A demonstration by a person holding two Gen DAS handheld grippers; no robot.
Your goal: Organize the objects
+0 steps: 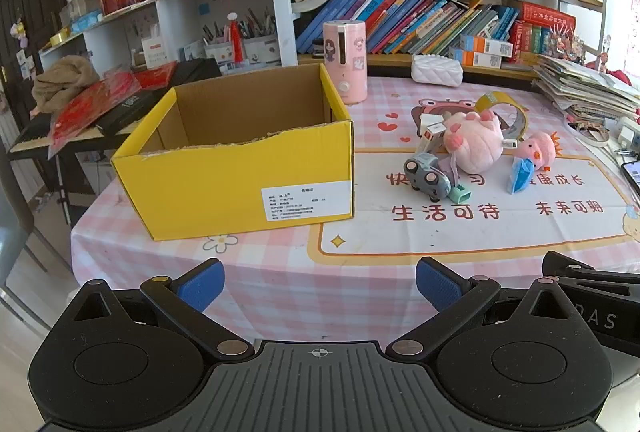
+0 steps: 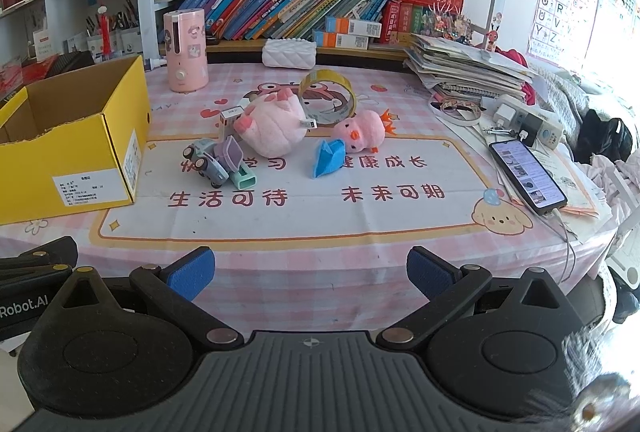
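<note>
Blue pads tip both claws, and each stands spread wide with nothing between its fingers. Ahead of the left claw (image 1: 320, 284), over the near edge of the pink checked surface (image 1: 280, 272), sits an open yellow box (image 1: 240, 180), slightly to its left. Ahead of the right claw (image 2: 310, 272) lies the clutter: a grey toy car (image 2: 206, 162) touching a mint clip (image 2: 245, 179), a big pink plush (image 2: 274, 128) behind them, a blue packet (image 2: 329, 157) just beside a small pink chick plush (image 2: 362, 132), and a tape roll (image 2: 330, 94) farther back. A phone (image 2: 526, 170) lies well off to its right.
</note>
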